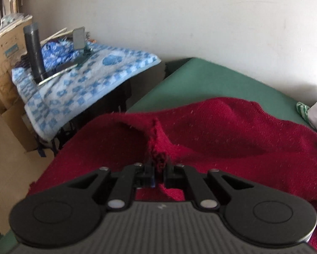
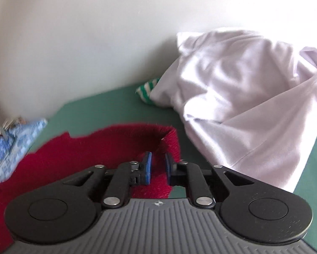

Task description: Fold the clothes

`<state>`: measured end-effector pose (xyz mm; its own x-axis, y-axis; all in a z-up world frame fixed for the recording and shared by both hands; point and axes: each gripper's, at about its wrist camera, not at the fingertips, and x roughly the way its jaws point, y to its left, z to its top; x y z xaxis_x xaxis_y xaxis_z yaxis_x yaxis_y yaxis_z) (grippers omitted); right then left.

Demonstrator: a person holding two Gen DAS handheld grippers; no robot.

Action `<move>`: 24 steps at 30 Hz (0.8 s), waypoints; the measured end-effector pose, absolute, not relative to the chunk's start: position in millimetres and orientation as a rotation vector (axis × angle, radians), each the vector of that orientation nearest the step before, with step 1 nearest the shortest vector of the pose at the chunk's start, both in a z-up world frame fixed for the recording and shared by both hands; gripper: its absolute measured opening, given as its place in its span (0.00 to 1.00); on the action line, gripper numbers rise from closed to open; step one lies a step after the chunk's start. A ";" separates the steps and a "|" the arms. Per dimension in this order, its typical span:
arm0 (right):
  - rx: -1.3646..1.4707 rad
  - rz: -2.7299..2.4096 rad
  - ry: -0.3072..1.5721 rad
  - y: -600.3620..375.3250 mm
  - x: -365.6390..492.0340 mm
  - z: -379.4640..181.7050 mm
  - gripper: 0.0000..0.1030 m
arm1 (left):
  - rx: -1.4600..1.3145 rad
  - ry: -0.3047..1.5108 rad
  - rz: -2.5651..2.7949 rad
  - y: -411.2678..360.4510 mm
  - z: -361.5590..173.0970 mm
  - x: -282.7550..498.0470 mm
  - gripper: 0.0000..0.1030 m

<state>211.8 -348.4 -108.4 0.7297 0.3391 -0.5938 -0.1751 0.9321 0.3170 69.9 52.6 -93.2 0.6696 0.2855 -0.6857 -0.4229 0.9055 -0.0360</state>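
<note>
A dark red knitted sweater (image 1: 211,131) lies spread over the green table (image 1: 211,80). My left gripper (image 1: 159,167) is shut on a pinched ridge of its fabric, which rises in a peak just ahead of the fingers. In the right wrist view the sweater (image 2: 99,148) shows a curled edge standing up beside the right finger. My right gripper (image 2: 158,167) has red fabric filling the narrow gap between its blue pads (image 2: 148,165), and it looks shut on that fold. The cloth under both gripper bodies is hidden.
A crumpled white garment (image 2: 243,97) lies on the table to the right, with a green-and-white striped piece (image 2: 146,90) under it. To the left a blue patterned cloth (image 1: 80,80) covers a stand holding a dark cylinder (image 1: 33,50). Cardboard boxes (image 1: 4,50) stand beyond it, and a pale wall runs behind the table.
</note>
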 end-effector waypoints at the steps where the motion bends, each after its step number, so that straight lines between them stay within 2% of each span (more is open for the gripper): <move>1: 0.230 0.284 0.699 -348.0 208.9 -105.8 0.25 | -0.182 0.718 0.399 53.1 -85.6 73.6 0.01; 4: 0.270 0.332 0.735 -352.2 191.8 -98.0 0.35 | -0.141 0.641 0.383 57.5 -55.3 85.4 0.01; 7: 0.314 0.412 0.771 -357.1 151.2 -93.5 0.39 | -0.145 0.598 0.334 62.0 -28.1 101.8 0.01; 15: 0.310 0.415 0.925 -369.0 15.8 -108.4 0.40 | -0.050 0.623 0.187 47.6 -8.1 147.9 0.01; 24: 0.406 0.167 0.910 -330.5 -119.7 -107.2 0.42 | -0.054 0.686 0.066 81.9 -18.3 191.8 0.01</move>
<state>-119.7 -330.5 -107.2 0.6071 0.3094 -0.7319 0.0294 0.9117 0.4098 191.8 81.9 -18.3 0.7720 0.0433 -0.6341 -0.0788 0.9965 -0.0279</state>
